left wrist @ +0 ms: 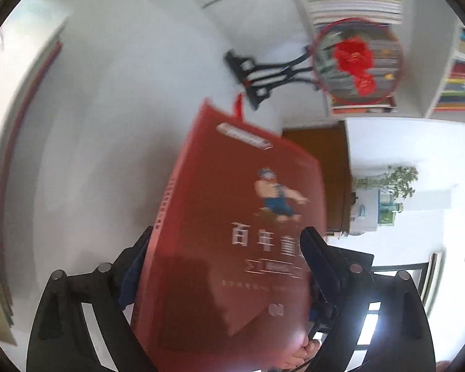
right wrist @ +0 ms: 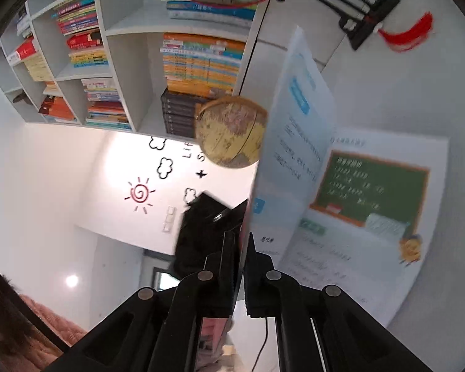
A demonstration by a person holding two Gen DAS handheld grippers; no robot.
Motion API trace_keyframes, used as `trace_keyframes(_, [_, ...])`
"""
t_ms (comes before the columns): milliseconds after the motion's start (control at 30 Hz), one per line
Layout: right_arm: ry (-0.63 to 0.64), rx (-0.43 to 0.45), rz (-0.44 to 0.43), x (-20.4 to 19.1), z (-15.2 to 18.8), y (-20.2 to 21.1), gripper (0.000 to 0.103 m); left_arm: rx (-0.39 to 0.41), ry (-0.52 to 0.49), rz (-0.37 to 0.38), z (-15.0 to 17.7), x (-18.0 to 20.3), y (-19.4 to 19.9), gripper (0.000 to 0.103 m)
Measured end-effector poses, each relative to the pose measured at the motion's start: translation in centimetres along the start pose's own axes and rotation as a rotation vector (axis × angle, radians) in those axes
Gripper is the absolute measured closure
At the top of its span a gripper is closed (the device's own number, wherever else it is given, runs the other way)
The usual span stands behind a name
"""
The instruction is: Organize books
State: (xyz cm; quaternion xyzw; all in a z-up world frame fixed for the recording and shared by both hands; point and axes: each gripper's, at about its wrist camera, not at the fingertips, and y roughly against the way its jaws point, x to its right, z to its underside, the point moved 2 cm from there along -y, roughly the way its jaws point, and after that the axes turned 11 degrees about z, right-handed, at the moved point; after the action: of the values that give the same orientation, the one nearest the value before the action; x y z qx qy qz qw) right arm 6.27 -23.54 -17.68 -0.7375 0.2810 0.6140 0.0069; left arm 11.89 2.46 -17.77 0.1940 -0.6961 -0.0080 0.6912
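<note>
The left gripper stands with its jaws spread wide, one black finger on each side of a red book that passes between them; whether the pads press on the covers cannot be told. The right gripper is closed tight, its two fingers pinching the red cover edge of an open book, pages fanning to its right.

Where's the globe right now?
In the right wrist view the globe sits mid-frame, just below the bookshelf and directly left of the open book.
</note>
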Motion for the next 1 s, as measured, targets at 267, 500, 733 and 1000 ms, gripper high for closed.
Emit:
trace_keyframes(267, [0.177,-0.016,0.038,-5.0,0.0,-0.1,0.097,0.101,-0.151,-0.027,-0.7,4.4,4.3,0.014])
trace_keyframes(500, [0.254,-0.019,-0.010,-9.6,-0.1,-3.3,0.097,0.199,-0.207,-0.013,-1.0,5.9,10.9,0.014])
trace_keyframes(733, [0.331,-0.098,-0.067,-14.0,0.7,-9.4,0.097,0.312,-0.216,-0.081,-0.7,4.0,17.7,0.014])
trace_keyframes(1000, [0.336,-0.224,-0.021,-14.3,3.5,-18.3,0.096,0.369,-0.136,-0.147,-0.8,-1.9,22.6,0.014])
